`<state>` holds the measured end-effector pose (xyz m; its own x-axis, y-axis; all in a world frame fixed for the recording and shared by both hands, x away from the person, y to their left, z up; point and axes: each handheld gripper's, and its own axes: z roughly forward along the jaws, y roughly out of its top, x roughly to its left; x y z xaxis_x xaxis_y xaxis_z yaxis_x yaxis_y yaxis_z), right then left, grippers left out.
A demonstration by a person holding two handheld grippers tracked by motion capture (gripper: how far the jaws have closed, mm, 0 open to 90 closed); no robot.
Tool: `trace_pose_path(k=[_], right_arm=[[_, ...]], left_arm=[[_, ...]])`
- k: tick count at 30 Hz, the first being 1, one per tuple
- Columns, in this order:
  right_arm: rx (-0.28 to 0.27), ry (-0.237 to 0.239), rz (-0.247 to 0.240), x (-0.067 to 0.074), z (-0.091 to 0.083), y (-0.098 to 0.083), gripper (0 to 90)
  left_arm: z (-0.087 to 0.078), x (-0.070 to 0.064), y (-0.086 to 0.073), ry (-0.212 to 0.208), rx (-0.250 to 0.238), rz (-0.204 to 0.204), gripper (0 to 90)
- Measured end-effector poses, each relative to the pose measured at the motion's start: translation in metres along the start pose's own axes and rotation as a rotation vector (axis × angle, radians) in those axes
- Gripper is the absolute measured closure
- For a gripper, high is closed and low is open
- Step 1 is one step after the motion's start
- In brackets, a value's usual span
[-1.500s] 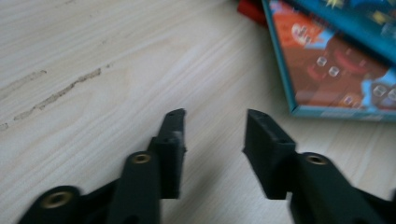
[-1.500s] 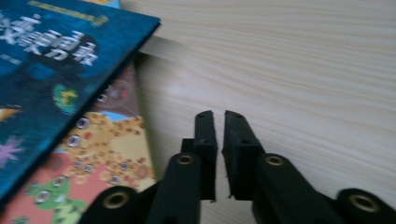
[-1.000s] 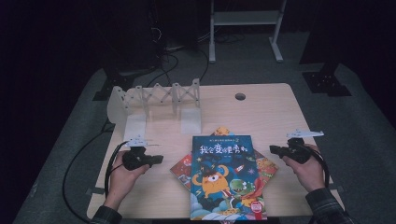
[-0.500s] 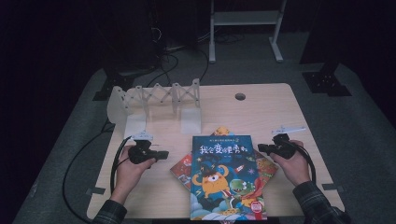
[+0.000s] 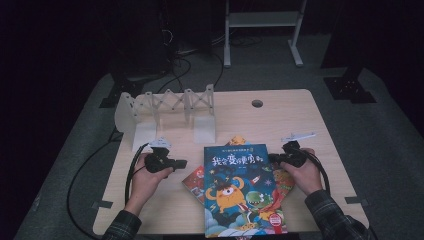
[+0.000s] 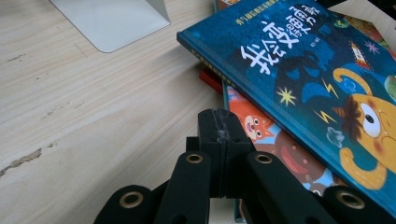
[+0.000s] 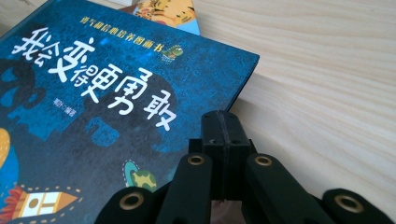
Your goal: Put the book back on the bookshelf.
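Left forearm in from the bottom edge of the high view, dark sleeve at the wrist, angled up and slightly rightward; left hand (image 5: 145, 176) wrapped around the body of the left tool (image 5: 181, 163), knuckles up, tool lying roughly level and aimed to the right; jaws pressed flat together in the left gripper view, nothing between them; cable looping back from the tool along the forearm. Right forearm in from the lower right, plaid sleeve; right hand (image 5: 303, 172) gripping the right tool (image 5: 271, 158), aimed leftward, toward the other tool; jaws likewise closed tight, nothing between them; well apart from the left.
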<state>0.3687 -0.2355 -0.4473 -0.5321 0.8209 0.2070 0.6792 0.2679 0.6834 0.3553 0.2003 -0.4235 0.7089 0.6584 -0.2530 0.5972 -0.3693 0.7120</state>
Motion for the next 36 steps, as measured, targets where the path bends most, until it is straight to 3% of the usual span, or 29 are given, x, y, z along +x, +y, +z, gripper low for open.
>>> trace_pose_path(k=[11,20,24,36], right_arm=[[0.005,0.023,-0.062,0.021,0.02,0.017,89.4],[-0.005,0.065,-0.093,0.037,0.03,0.027,89.4],[-0.014,0.07,-0.092,0.036,0.022,0.025,88.8],[-0.021,0.094,-0.103,0.027,-0.024,-0.014,66.5]], left_arm=[[0.001,0.003,0.011,0.011,-0.035,0.001,87.2],[0.008,0.002,0.012,0.023,-0.015,0.021,84.8],[0.008,0.005,0.011,0.046,-0.012,0.013,82.6],[0.01,0.017,0.012,0.083,-0.021,-0.015,77.6]])
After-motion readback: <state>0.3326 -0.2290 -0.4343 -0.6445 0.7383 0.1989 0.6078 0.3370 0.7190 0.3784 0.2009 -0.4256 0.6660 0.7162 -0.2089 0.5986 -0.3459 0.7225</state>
